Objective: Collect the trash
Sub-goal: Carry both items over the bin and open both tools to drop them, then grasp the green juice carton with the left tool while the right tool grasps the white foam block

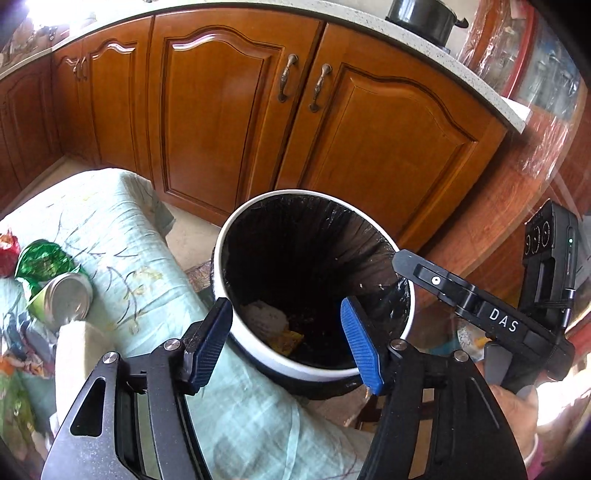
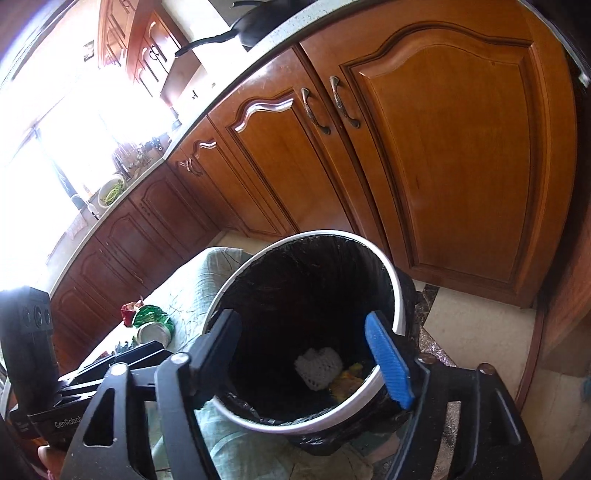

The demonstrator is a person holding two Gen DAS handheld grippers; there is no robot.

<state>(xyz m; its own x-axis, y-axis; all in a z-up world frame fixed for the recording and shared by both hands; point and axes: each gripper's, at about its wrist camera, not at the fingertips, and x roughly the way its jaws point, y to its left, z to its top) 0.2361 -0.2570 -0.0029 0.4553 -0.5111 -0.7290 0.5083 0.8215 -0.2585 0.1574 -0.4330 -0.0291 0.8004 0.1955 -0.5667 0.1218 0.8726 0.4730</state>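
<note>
A white trash bin (image 1: pixel 225 236) with a black liner stands on the floor beside the table; it also shows in the right wrist view (image 2: pixel 397 291). White netted foam (image 2: pixel 317 365) and yellow scraps (image 2: pixel 349 376) lie at its bottom. My left gripper (image 1: pixel 286 338) is open and empty over the bin's near rim. My right gripper (image 2: pixel 304 354) is open and empty above the bin's mouth. On the table lie a green foil wrapper (image 1: pixel 40 258), a green can with a silver end (image 1: pixel 68 299), a red wrapper (image 1: pixel 8 253) and a white piece (image 1: pixel 79 350).
The table wears a pale green cloth (image 1: pixel 122 229). Wooden cabinet doors (image 1: pixel 221 110) line the wall behind the bin, under a speckled counter (image 1: pixel 436 48) with a black pot (image 1: pixel 424 16). Tiled floor (image 2: pixel 476 328) lies right of the bin.
</note>
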